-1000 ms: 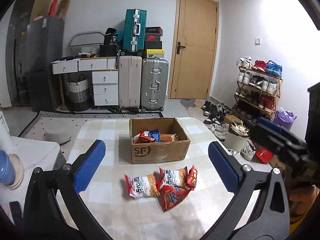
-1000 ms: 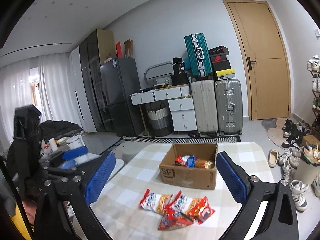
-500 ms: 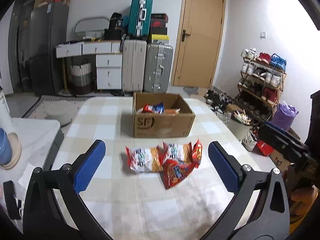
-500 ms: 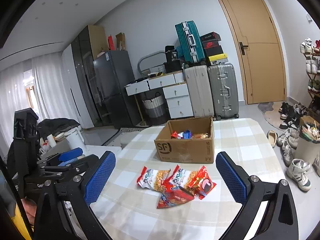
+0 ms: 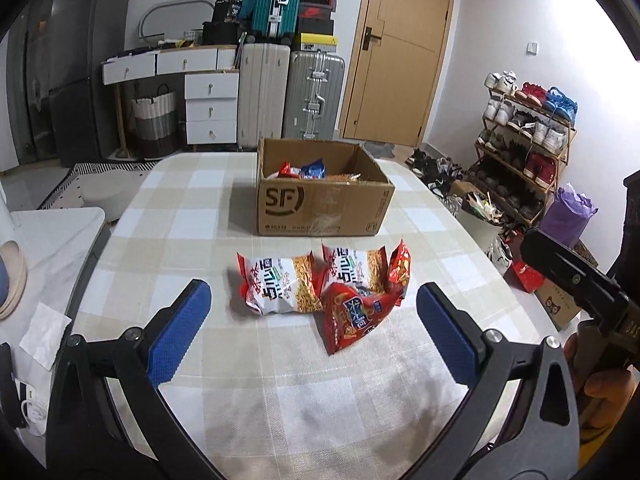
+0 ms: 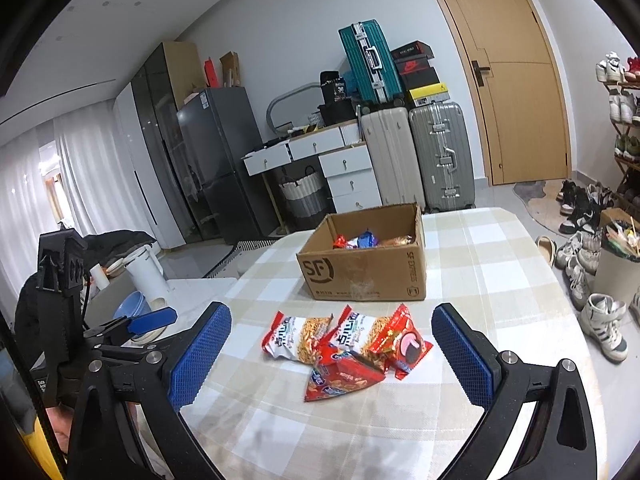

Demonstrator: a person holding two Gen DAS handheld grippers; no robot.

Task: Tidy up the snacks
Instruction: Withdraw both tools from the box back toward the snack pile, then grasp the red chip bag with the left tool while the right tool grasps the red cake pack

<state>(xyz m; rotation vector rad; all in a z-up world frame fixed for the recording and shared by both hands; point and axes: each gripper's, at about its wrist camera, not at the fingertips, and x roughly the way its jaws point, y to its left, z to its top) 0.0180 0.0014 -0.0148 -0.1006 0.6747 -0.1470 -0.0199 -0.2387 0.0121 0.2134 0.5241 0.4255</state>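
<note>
On the checked desk (image 5: 192,216), four snack packets lie in a loose heap just in front of the cardboard box (image 5: 324,204), which already holds a few packets. Both the left claw (image 5: 312,332) and the right claw (image 6: 330,354) hang over the near edge with fingers wide apart, holding nothing. The left noodle packet (image 5: 280,284) lies flat, its long axis running across the desk, left to right. The red packet (image 5: 354,318) slants, one corner pointing toward me, and it overlaps its neighbours. That overlap looks like the risk: a claw closing on the red one could pinch a second packet or drag the heap. The crinkly film may also slip.
</note>
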